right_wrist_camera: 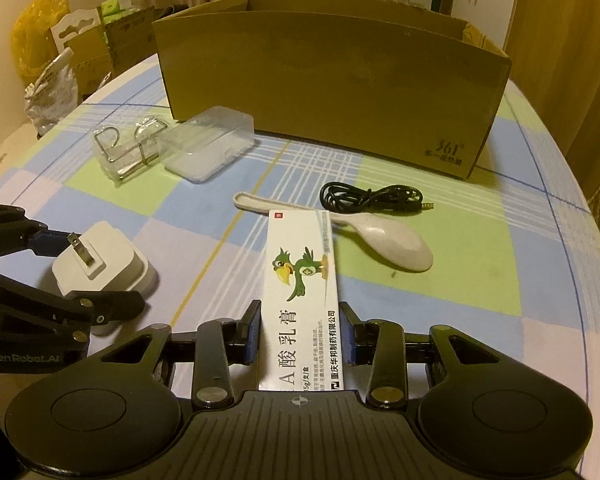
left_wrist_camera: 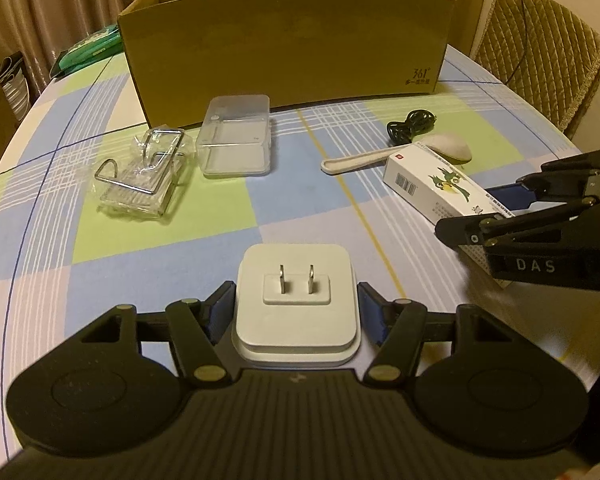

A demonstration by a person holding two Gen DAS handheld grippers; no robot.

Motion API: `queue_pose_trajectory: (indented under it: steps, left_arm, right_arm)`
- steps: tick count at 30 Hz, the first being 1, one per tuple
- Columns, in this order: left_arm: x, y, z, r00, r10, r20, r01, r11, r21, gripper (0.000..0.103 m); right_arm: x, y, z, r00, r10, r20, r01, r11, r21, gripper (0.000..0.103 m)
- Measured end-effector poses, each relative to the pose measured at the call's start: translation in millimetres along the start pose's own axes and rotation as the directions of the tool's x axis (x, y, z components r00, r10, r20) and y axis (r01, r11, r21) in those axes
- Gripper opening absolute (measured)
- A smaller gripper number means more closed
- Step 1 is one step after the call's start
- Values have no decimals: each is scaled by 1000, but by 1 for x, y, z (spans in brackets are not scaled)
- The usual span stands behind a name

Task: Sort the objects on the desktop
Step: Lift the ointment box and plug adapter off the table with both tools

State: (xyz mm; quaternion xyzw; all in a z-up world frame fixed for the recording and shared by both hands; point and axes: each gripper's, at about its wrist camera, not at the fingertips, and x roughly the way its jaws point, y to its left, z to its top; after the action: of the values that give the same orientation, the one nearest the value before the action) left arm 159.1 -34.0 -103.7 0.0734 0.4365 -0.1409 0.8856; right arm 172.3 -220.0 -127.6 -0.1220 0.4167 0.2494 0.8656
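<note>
Charger first, in the left wrist view: a white plug adapter (left_wrist_camera: 296, 300) sits prongs-up between the blue pads of the left tool (left_wrist_camera: 296, 308), which look narrowed against its sides, so it seems gripped, though real pressure is hard to confirm. Beyond it on the checked desk (left_wrist_camera: 180, 232) lie a clear plastic holder with a wire frame (left_wrist_camera: 144, 172), a clear lidded case (left_wrist_camera: 236, 140), a pale spoon (left_wrist_camera: 396, 152) and a coiled black cable (left_wrist_camera: 410, 124). The cardboard box (left_wrist_camera: 284, 44) stands at the back; its inside is hidden.

From the right wrist view, the right tool (right_wrist_camera: 300, 332) is closed narrowly on the near end of a white ointment carton (right_wrist_camera: 300, 280) with a green bird on it; the far end reaches to the spoon (right_wrist_camera: 384, 244). The audio cable (right_wrist_camera: 372, 198) lies just behind, the adapter (right_wrist_camera: 104, 264) to the left in the other tool.

Sorting looks barely started: two items appear in hand, four lie loose, and none visibly sits in the box (right_wrist_camera: 332, 92)
</note>
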Motion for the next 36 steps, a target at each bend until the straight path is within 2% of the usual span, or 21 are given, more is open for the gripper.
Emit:
queue_pose_trajectory:
  steps: [10, 19, 36]
  left_arm:
    - [-10, -2, 1, 1000, 7, 22, -7, 1000, -13, 60]
    - [-30, -6, 0, 999, 13, 33, -12, 999, -29, 60]
    - [-76, -19, 11, 995, 24, 92, -20, 999, -48, 60]
  right_arm:
    - [-14, 4, -1, 999, -9, 36, 9, 1000, -2, 35]
    - [-39, 10, -5, 999, -9, 45, 7, 999, 50, 35]
    - [-92, 11, 9, 990, -27, 140, 15, 996, 86, 35]
